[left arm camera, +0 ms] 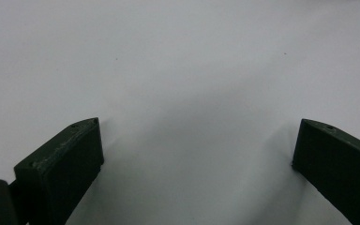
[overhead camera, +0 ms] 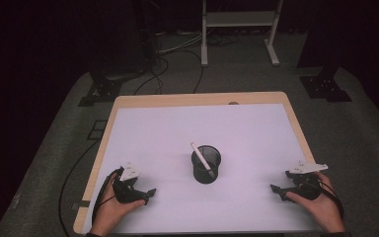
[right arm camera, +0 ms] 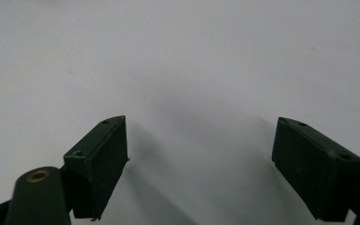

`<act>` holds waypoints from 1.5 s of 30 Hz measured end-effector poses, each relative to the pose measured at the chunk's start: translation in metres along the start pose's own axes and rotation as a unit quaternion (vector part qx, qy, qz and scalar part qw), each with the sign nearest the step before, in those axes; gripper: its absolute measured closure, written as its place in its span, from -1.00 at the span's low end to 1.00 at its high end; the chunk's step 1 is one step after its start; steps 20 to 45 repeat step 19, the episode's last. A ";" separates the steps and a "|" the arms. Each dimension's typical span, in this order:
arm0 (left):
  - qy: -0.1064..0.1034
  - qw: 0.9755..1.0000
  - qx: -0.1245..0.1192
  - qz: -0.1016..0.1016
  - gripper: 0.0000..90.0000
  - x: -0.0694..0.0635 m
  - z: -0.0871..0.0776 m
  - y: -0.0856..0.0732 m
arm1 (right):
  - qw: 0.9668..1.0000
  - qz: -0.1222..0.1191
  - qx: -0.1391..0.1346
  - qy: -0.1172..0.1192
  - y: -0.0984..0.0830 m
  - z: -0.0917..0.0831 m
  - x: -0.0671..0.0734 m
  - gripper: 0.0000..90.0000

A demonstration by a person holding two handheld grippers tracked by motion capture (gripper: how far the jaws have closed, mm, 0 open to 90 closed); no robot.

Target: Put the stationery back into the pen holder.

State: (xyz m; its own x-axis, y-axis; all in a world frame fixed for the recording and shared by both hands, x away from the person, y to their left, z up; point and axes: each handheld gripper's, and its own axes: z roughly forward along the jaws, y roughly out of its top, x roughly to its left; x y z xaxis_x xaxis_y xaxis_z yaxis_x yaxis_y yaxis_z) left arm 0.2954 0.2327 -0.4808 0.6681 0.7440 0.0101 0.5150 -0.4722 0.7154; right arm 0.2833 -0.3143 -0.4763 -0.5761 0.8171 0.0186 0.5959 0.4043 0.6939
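Here the white pen [overhead camera: 202, 160] leans in the black mesh cup [overhead camera: 207, 164] mid-tabletop [overhead camera: 256, 128]. Left claw [overhead camera: 150, 193] and right claw [overhead camera: 275, 189] rest low at either side, both wide open, empty. Placing looks finished; next probably calls for nothing further.

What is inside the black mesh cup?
One white pen leans in the black mesh cup, its upper end sticking out over the rim toward the left. The cup's bottom is too dark to check.
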 end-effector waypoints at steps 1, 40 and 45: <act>0.000 1.000 0.000 0.000 -0.97 0.000 0.000 0.000 | 1.000 0.000 0.000 0.000 0.000 0.000 0.000 -0.60; 0.002 1.000 -0.001 0.002 -0.98 -0.001 0.000 0.000 | 1.000 -0.006 -0.030 -0.001 -0.009 0.002 0.000 -0.67; 0.002 1.000 -0.001 0.002 -0.98 -0.001 0.000 0.000 | 1.000 -0.006 -0.030 -0.001 -0.009 0.002 0.000 -0.67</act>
